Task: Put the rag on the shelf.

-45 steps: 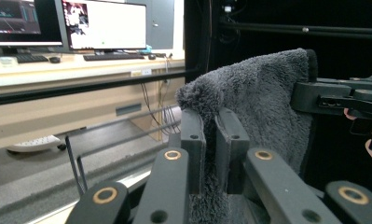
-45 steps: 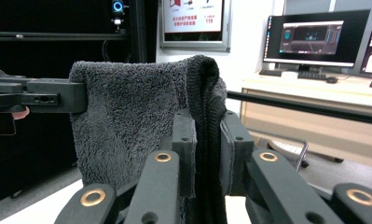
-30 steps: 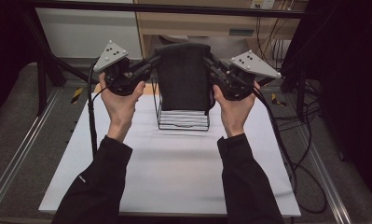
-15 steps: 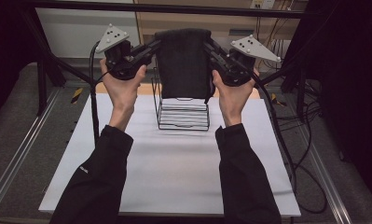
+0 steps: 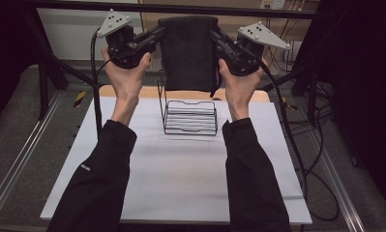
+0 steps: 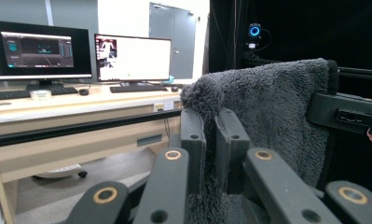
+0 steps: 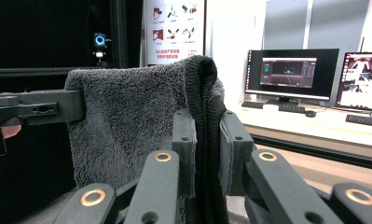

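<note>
- Between the two grippers hangs one dark grey fleecy towel [image 5: 188, 50], stretched flat and held up above the table [image 5: 181, 179].
- One top corner of it sits in the left gripper [image 5: 157, 35], whose jaws are squeezed nearly together on the bunched pile; the left gripper view shows the fabric pinched between the pads.
- The right gripper [image 5: 215, 36] pinches the other top corner the same way, its jaws almost closed on a folded edge of the towel.
- Below the grippers, under the hanging towel, stands one black wire rack [image 5: 189, 116] on the white table top; the towel's lower edge hangs just above the rack's tall back frame.
- Two hands carry the grippers, both sleeves black.
- Beyond the jaws in the gripper views stand two lit monitors [image 6: 40, 50] on a desk.
</note>
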The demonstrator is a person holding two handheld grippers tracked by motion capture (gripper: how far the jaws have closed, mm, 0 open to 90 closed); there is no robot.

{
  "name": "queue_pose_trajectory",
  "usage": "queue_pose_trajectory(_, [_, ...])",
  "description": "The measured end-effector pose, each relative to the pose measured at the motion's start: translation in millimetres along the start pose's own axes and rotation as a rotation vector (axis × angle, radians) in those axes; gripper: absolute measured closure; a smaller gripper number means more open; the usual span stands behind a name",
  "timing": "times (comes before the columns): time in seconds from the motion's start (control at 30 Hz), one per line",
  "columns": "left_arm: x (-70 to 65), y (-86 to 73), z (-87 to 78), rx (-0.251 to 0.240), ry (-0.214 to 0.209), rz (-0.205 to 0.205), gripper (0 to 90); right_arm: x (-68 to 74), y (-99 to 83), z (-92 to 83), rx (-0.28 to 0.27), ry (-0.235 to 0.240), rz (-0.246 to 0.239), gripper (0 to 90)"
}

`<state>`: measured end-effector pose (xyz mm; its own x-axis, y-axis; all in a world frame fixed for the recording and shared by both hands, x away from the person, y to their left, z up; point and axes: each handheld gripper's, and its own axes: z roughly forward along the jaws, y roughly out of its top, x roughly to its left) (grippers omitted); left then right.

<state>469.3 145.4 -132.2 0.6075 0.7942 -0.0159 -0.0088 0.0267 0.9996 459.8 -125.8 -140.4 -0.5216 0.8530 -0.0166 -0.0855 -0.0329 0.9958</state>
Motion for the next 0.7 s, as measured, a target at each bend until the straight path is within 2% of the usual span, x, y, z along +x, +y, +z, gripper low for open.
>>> queue_pose_trajectory(0.2, [5.3, 7.7, 5.5, -0.005, 0.010, -0.009, 82.7, -2.7, 6.6, 10.1, -0.006, -0.003, 0.000, 79.4])
queue_pose_trajectory(0.43, [10.5, 17.3, 14.3, -0.015, 0.026, 0.002, 82.7, -7.2, 14.6, 20.3, -0.020, -0.003, -0.003, 79.4])
queue_pose_trajectory(0.7, [15.4, 17.5, 26.8, -0.021, 0.039, 0.007, 82.7, -15.3, 18.5, 31.8, -0.017, -0.015, -0.013, 79.4])
